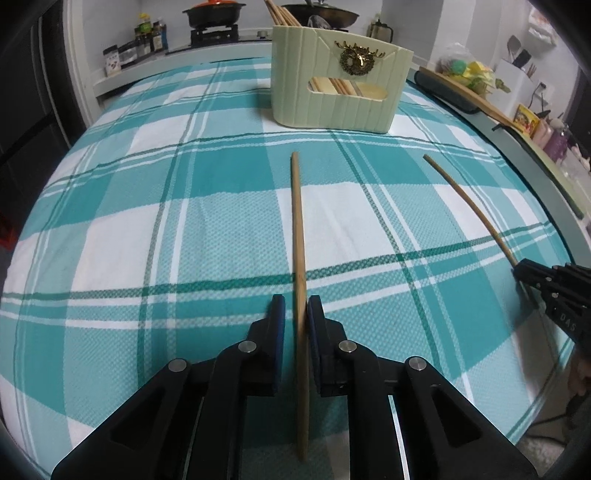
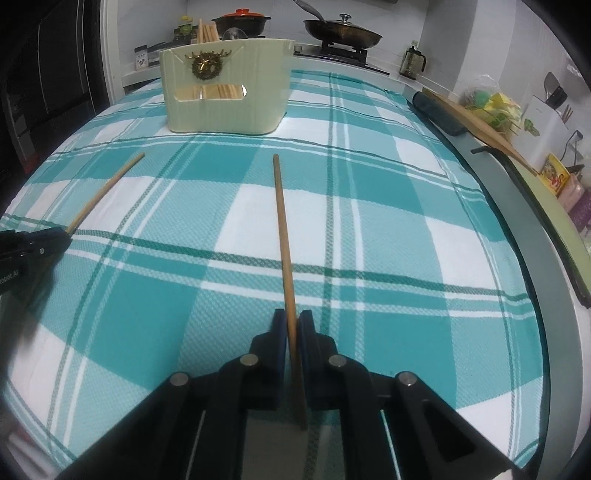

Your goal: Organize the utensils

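Observation:
Two wooden chopsticks lie over the teal plaid cloth. My left gripper [image 1: 296,303] stands around the left chopstick [image 1: 297,221]; the right pad touches it, a small gap shows at the left pad. My right gripper [image 2: 292,317] is shut on the right chopstick [image 2: 282,221]. Each gripper shows at the edge of the other view, the right gripper [image 1: 524,271] with its chopstick [image 1: 469,206], the left gripper [image 2: 61,236] with its chopstick [image 2: 107,186]. A cream utensil holder [image 1: 332,88] with a gold deer badge stands ahead and holds several chopsticks; it also shows in the right wrist view [image 2: 225,92].
A stove with a pot [image 1: 214,14] and a wok [image 2: 341,33] is behind the table. Spice jars [image 1: 147,37] stand at the back left. A dark roll and wooden board [image 2: 461,114] lie along the right edge, with clutter [image 2: 491,107] beyond.

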### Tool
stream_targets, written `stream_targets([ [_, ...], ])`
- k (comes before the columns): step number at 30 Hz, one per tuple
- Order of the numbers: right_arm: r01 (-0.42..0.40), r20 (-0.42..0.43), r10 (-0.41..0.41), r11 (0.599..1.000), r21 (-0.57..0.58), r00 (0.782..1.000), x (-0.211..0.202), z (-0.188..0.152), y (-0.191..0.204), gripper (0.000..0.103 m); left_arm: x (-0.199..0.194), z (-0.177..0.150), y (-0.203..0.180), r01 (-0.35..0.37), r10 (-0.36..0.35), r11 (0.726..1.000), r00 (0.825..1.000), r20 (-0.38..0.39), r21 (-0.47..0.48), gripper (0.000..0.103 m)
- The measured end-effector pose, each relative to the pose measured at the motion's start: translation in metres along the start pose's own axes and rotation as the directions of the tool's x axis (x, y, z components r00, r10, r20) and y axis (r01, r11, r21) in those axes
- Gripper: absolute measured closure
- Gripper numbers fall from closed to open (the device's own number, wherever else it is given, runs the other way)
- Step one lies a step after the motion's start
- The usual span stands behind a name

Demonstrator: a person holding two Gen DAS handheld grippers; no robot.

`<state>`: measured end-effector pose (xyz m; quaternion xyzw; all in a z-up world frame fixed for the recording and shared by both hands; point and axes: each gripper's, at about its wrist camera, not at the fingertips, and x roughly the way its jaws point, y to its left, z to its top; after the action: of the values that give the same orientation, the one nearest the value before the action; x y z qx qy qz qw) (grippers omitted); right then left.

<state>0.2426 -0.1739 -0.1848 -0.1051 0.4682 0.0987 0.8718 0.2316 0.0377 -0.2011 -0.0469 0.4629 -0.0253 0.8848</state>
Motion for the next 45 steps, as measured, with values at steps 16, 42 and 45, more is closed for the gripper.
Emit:
stream_targets([
  [16, -0.148, 0.011, 0.149, 0.989, -0.013, 0.989, -0.008, 0.036, -0.02, 0.056, 0.001, 0.05, 0.011, 0.106, -0.103, 0.993, 0.994, -0.041, 0.055, 0.031],
  [42, -0.178, -0.056, 0.174, 0.981, -0.072, 0.983, 0.098, 0.144, 0.007, 0.097, 0.071, 0.116, -0.017, 0.062, -0.055, 0.992, 0.997, -0.061, 0.108, 0.099],
  [45, -0.238, -0.028, 0.238, 0.971, -0.013, 0.971, 0.087, 0.145, 0.001, 0.097, 0.048, 0.12, -0.011, 0.076, -0.077, 0.994, 0.997, 0.006, 0.08, 0.099],
])
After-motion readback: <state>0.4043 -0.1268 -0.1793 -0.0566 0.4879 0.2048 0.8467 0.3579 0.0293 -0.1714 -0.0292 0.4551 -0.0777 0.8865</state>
